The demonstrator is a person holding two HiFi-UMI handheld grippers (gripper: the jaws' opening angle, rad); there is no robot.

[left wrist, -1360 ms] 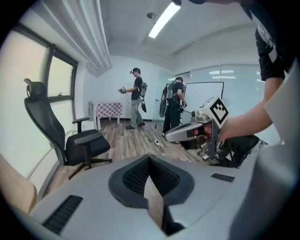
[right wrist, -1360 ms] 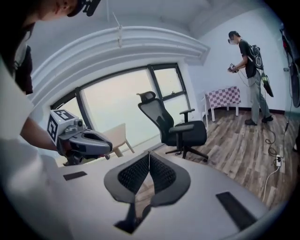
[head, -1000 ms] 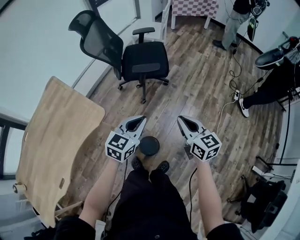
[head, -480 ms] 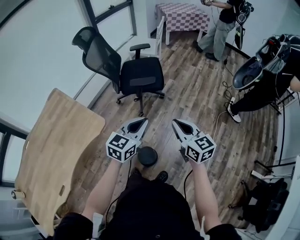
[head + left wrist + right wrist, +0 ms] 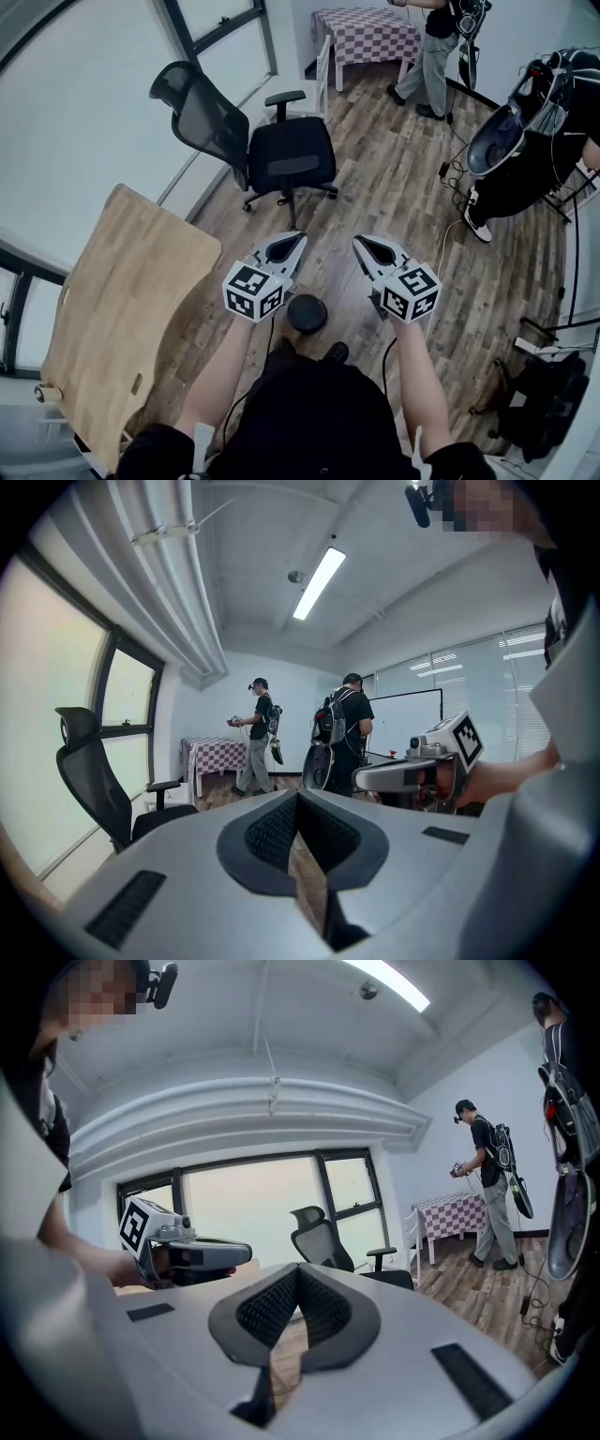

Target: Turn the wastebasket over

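The wastebasket [image 5: 307, 313] is a small round black bin on the wood floor by my feet. I see it from straight above, so I cannot tell which end is up. My left gripper [image 5: 298, 236] and right gripper [image 5: 361, 242] hang side by side in the air above it, one on each side, and touch nothing. Both are shut with nothing between the jaws. The left gripper view has its own shut tips [image 5: 298, 794] and the right gripper [image 5: 412, 772] beside them. The right gripper view has its shut tips [image 5: 298, 1267] and the left gripper [image 5: 187, 1252].
A black office chair [image 5: 281, 150] stands ahead on the floor. A wooden tabletop [image 5: 122, 309] lies at the left. Far back are a checkered table [image 5: 366, 33] and a person [image 5: 436, 47]. At the right are another person with gear [image 5: 525, 141], cables [image 5: 450, 225] and a black bag [image 5: 539, 403].
Both grippers have lifted a little and stayed shut. The head view has swung to take in more of the far room. The wastebasket has not moved.
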